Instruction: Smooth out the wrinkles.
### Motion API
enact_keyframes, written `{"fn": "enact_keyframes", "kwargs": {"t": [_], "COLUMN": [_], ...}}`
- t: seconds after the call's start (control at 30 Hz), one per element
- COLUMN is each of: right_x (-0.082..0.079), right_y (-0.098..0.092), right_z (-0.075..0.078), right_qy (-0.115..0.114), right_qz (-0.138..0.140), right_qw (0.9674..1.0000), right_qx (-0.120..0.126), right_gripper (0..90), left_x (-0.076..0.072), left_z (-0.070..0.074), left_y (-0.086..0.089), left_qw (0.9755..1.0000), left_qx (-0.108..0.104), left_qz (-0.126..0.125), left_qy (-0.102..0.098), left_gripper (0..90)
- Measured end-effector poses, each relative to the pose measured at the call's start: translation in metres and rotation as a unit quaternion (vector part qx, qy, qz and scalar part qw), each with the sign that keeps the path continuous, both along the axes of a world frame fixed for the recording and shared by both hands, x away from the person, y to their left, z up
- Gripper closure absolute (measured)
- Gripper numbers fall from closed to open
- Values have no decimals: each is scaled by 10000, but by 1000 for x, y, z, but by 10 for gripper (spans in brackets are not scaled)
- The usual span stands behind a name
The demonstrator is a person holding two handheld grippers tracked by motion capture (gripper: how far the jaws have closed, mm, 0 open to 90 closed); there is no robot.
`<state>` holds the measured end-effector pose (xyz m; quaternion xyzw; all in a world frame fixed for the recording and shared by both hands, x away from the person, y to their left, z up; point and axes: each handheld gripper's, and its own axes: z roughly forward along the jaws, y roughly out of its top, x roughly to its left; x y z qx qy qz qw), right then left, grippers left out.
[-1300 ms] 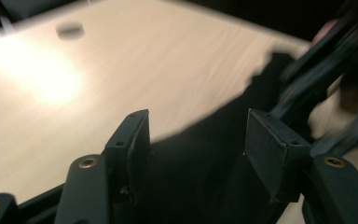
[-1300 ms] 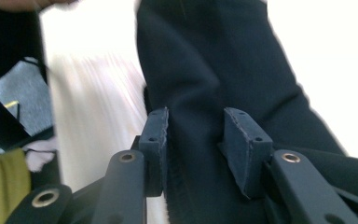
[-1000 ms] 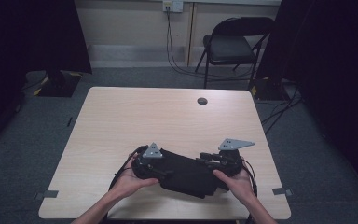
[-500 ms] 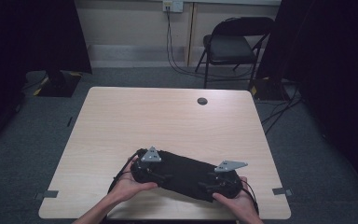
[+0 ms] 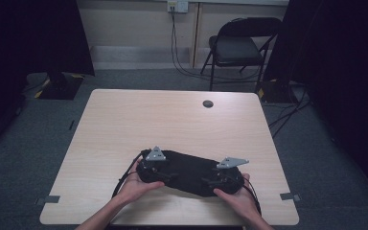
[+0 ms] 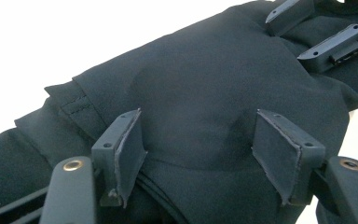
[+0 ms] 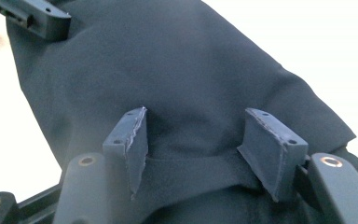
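A black garment (image 5: 189, 168) lies folded in a long flat bundle near the table's front edge. At its left end my left gripper (image 5: 168, 175) rests low on the cloth. In the left gripper view, the left gripper (image 6: 200, 140) stands open, and the dark fabric (image 6: 200, 84) bulges between its pads without being pinched. My right gripper (image 5: 212, 182) sits at the bundle's right end. Its jaws have just been opening. In the right gripper view, the right gripper (image 7: 198, 140) stands open with the cloth (image 7: 168, 60) lying loose between the pads. Each gripper view also shows the other gripper's jaws far off.
The light wooden table (image 5: 172, 120) has a round cable hole (image 5: 207, 103) near its far edge. A black folding chair (image 5: 239, 48) and floor cables (image 5: 287, 110) lie beyond it. Tape marks sit by the table's front corners (image 5: 51, 199).
My right gripper has come down toward the table's front edge onto the garment's right end, and its jaws have spread apart. The bundle now lies flatter and longer. The left gripper has stayed put.
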<state>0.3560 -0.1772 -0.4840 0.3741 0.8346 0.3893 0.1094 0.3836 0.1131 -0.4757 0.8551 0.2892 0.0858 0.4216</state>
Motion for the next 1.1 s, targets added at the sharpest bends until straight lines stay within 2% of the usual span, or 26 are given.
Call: {"fn": "enact_keyframes", "kwargs": {"t": [0.1, 0.17, 0.23, 0.27, 0.33, 0.37, 0.4, 0.47, 0.53, 0.6, 0.63, 0.8, 0.9, 0.93, 1.0, 1.03, 1.07, 1.1], "right_x": [15, 18, 28, 32, 39, 46, 49, 57, 65, 68, 75, 78, 79, 81, 81, 81, 81, 80], "right_y": [1, 1, 0, 1, 4, 7, 9, 13, 17, 18, 22, 25, 24, 22, 20, 18, 18, 16], "right_z": [-2, -3, -6, -6, -6, -8, -8, -8, -9, -10, -11, -10, -8, -2, 1, 6, 6, 12], "right_qy": [-165, -204, -167, -192, -271, -304, -326, -359, -397, -411, -442, -437, -339, -210, -161, -127, -127, -162], "right_qz": [-142, -169, -240, -235, -258, -306, -317, -340, -399, -428, -456, -493, -508, -422, -439, -464, -464, -467], "right_qw": [9998, 9996, 9995, 9995, 9993, 9990, 9989, 9987, 9983, 9981, 9978, 9977, 9980, 9987, 9986, 9985, 9985, 9983], "right_qx": [8, 5, 134, 105, 67, 130, 131, 113, 148, 161, 203, 160, 174, 187, 230, 271, 271, 300], "right_gripper": [403, 403, 406, 406, 407, 408, 407, 408, 409, 410, 412, 412, 410, 404, 390, 345, 345, 327], "left_x": [5, 7, 11, 13, 20, 23, 26, 36, 38, 40, 43, 49, 49, 49, 48, 50, 50, 50], "left_z": [0, 0, 0, 0, 0, 1, 0, -5, -5, -5, -4, -5, -1, 1, 6, 14, 14, 24], "left_y": [-1, -1, -1, -1, 2, 3, 5, 11, 12, 13, 14, 15, 16, 18, 22, 25, 25, 29], "left_qw": [9999, 9999, 9997, 9997, 9994, 9993, 9991, 9981, 9971, 9968, 9967, 9959, 9951, 9953, 9940, 9939, 9939, 9938], "left_qx": [15, 53, 63, 21, 87, 90, 82, -135, -99, -66, -34, -110, -255, -269, -435, -473, -473, -530], "left_qz": [143, 151, 216, 257, 322, 361, 389, 587, 719, 764, 769, 878, 947, 911, 992, 992, 992, 965], "left_qy": [-25, -32, -33, -47, -95, -94, -141, -158, -245, -242, -243, -194, -142, -174, -181, -69, -69, -151], "left_gripper": [333, 333, 333, 333, 333, 333, 333, 334, 335, 334, 334, 334, 335, 346, 359, 360, 357, 343]}}
